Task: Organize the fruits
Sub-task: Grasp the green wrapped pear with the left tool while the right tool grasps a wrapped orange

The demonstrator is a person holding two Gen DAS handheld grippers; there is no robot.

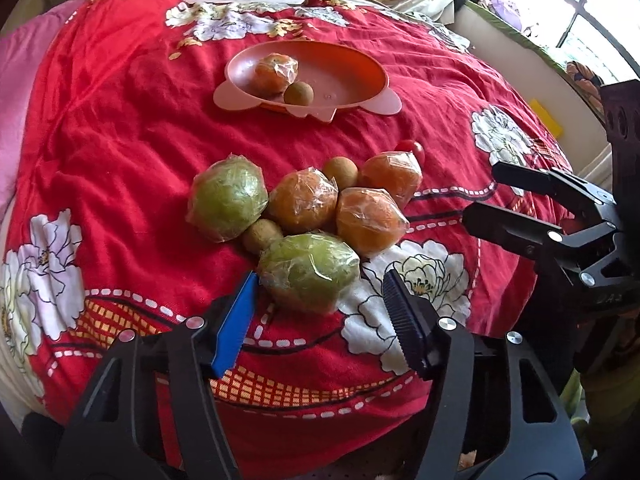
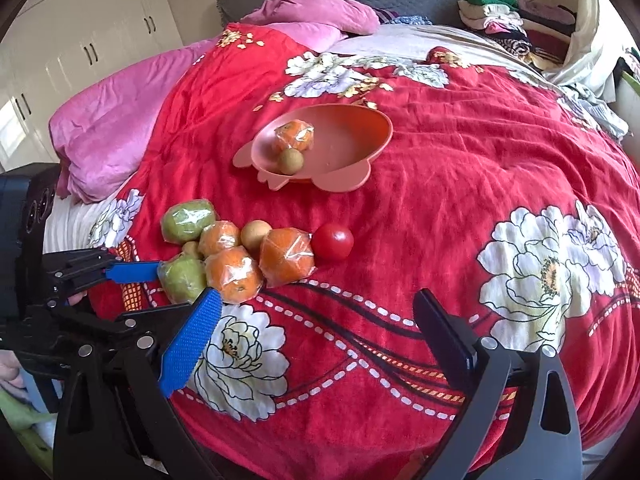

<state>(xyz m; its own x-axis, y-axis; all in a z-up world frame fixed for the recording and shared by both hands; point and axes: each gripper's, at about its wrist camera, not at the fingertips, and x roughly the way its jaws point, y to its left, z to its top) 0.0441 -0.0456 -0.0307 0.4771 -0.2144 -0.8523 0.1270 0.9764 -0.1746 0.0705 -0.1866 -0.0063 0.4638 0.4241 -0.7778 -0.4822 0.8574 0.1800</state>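
Fingers [image 1: 236,320] of left gripper [image 1: 320,312] spread, flanking green fruit [image 1: 308,272].

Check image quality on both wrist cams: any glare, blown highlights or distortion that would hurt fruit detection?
Left wrist: window blown out at top right; cling film on the nearest green fruit throws white glints; strong fisheye bend at the edges, centre sharp. Right wrist: even daylight, milder glints on the wrapped orange; tomato shows one small highlight; dark corners from the lens circle.
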